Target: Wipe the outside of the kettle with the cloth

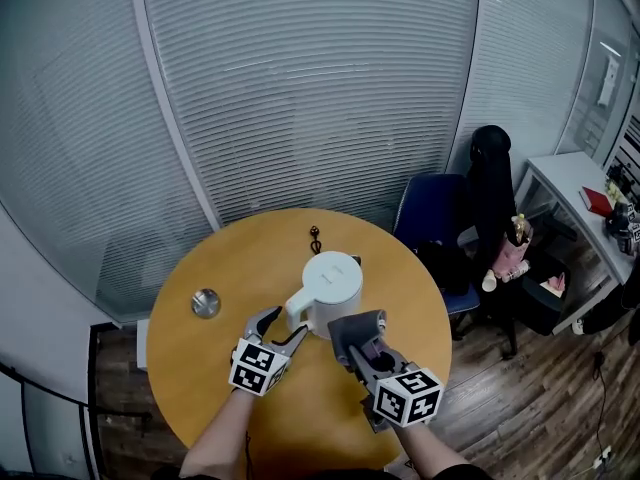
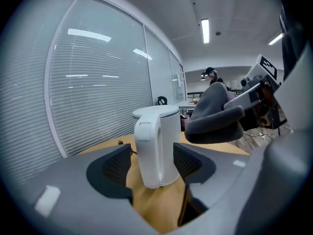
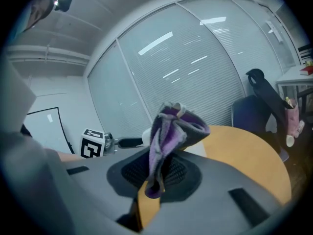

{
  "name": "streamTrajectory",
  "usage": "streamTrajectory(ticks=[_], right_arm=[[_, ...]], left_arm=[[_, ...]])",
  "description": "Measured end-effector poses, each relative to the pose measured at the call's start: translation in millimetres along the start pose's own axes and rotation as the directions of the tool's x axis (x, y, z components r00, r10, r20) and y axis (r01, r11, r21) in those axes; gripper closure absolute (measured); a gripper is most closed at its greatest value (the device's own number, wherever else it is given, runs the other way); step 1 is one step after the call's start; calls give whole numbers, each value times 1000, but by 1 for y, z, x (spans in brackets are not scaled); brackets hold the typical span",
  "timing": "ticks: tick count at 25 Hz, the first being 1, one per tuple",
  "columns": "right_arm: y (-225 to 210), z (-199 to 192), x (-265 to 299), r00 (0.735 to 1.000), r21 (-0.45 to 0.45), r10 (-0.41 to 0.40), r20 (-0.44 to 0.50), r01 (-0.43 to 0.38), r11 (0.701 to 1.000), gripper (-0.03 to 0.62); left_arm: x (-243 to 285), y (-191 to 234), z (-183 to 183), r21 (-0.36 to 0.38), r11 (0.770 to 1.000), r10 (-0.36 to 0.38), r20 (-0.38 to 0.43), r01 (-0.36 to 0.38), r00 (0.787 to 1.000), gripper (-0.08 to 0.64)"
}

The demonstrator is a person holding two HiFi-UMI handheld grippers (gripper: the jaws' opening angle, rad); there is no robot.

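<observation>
Head view: white kettle [image 1: 330,288] stands near the middle of the round table [image 1: 200,368], handle turned toward the person. Left gripper [image 1: 284,330] is spread wide, jaws either side of the handle [image 2: 146,148], pads clear of it, so no grip yet. Right gripper [image 1: 362,348] is clenched on a bunched grey-purple cloth [image 3: 172,138], held just beside the kettle's near wall; whether it touches cannot be told.

Risks, as judged:
- If the cloth presses before the left jaws close on the handle, the kettle likely slides or tips away across the smooth top.
- The wad stands loose above the pads, so a hard rub could drag it out.
- A left jaw closing off-centre could knock the handle round.
</observation>
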State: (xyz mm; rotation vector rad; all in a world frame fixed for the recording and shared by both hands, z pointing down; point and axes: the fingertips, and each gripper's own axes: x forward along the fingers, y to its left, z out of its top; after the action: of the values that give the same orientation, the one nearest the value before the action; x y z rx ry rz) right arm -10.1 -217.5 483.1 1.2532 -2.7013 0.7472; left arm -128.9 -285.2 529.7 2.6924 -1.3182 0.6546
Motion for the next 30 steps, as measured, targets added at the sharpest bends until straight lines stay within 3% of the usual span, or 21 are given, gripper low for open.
streamTrajectory(ticks=[8, 12, 17, 23, 30], right_arm=[[-1, 20, 44, 999, 11, 47, 13, -47, 999, 551], [-4, 28, 60, 998, 32, 56, 41, -57, 998, 551], [-11, 19, 75, 998, 76, 61, 31, -64, 995, 551], [-37, -30, 90, 998, 229, 58, -37, -48, 972, 551], [-89, -123, 110, 966, 299, -50, -254, 128, 946, 549]], left_arm=[[24, 1, -8, -22, 999, -47, 13, 47, 999, 313], [23, 8, -9, -50, 998, -36, 33, 37, 999, 399], [22, 8, -8, -53, 997, -45, 48, 48, 998, 400], [21, 5, -8, -66, 996, -56, 57, 60, 997, 402], [20, 3, -8, -72, 996, -57, 60, 61, 997, 402]])
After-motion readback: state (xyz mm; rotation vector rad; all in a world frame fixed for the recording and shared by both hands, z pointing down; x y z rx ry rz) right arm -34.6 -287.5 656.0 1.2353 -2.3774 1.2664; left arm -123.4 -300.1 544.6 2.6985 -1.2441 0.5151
